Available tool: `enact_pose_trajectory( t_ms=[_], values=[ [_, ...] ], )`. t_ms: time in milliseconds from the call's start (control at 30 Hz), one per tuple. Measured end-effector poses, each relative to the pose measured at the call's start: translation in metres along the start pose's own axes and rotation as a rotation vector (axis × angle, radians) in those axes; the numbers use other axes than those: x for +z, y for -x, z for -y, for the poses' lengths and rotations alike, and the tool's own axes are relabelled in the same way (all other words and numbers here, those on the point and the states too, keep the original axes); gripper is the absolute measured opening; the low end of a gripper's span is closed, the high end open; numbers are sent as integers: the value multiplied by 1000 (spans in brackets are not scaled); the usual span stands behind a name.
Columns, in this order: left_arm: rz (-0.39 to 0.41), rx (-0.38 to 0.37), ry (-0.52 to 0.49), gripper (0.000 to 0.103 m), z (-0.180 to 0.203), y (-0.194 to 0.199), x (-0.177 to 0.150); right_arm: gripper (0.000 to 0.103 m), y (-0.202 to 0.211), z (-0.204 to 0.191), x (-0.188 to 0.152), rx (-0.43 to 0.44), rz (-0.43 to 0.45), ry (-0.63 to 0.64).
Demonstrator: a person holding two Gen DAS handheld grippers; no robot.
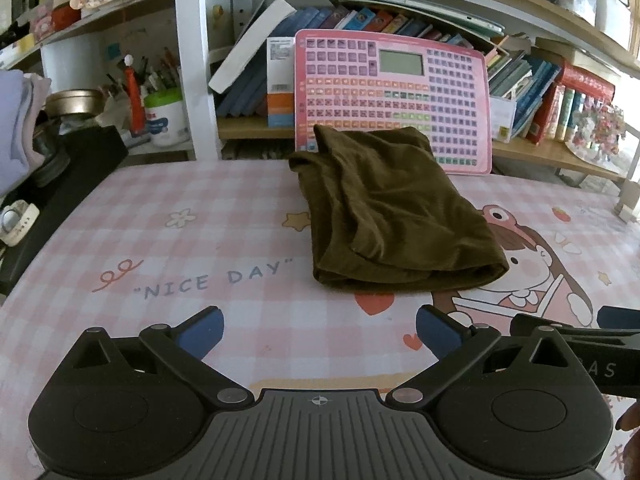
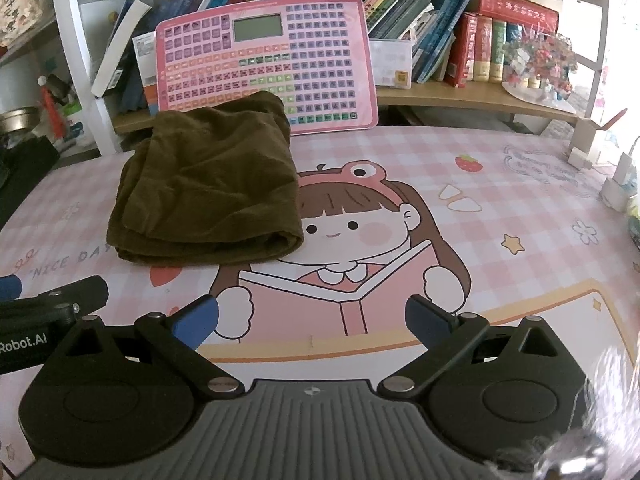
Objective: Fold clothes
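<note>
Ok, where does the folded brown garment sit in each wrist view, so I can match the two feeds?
Left wrist: the folded brown garment lies centre, slightly right, beyond the open left gripper.
Right wrist: it lies upper left, ahead and to the left of the open right gripper.
Shared landmark: the pink learning tablet leaning on the shelf right behind the garment.

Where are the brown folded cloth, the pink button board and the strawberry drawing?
brown folded cloth [image 2: 208, 188], right wrist view, middle of its top layer.
pink button board [image 2: 304, 60], right wrist view, centre of its keys.
strawberry drawing [image 2: 469, 163], right wrist view, red fruit.
</note>
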State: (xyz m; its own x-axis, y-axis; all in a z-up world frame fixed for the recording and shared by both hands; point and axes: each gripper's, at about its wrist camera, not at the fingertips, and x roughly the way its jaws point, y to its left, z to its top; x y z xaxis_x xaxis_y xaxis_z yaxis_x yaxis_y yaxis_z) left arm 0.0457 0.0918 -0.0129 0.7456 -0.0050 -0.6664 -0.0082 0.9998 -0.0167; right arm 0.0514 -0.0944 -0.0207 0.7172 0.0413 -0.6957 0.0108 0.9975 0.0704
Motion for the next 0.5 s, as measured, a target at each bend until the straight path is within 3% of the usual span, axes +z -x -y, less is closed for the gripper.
enact_pose_trajectory(
  t_ms=[500],
  values=[
    [1, 6, -2, 103, 1, 1, -1, 101, 1, -1, 0, -1, -1, -3]
  ],
)
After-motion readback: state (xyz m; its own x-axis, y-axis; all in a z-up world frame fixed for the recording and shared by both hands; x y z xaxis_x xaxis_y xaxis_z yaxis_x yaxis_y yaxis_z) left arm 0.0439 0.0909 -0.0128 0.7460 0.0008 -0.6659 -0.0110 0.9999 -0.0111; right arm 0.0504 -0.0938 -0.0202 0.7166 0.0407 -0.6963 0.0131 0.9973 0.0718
